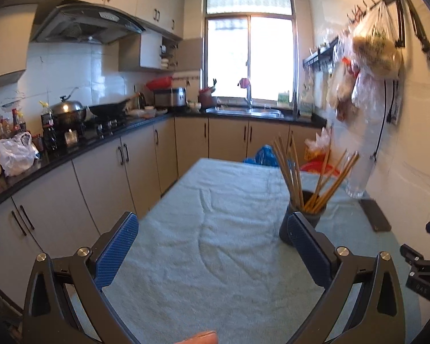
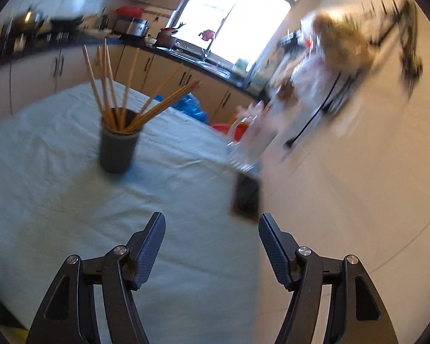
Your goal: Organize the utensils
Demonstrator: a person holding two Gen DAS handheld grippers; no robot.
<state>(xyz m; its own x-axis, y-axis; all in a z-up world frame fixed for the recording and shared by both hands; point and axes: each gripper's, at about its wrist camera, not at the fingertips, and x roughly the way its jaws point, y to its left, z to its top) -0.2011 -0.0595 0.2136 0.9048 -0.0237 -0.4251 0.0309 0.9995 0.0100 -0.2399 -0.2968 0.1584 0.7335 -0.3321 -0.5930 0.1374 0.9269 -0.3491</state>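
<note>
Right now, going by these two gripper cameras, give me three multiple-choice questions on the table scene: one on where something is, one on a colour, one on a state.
1. Where are the chopsticks?
A. Lying flat on the cloth
B. Standing in the dark cup
C. Held in the right gripper

2. What colour is the cloth on the table?
A. Pale blue-green
B. Red
C. Black

3. How does the left gripper stand?
A. Shut on the cup
B. Shut on a chopstick
C. Open, holding nothing

Answers:
1 B, the sticks fan out from the cup's mouth.
2 A, both views show a pale blue-green towel-like cover.
3 C, its blue-padded fingers are wide apart with only cloth between them.
</note>
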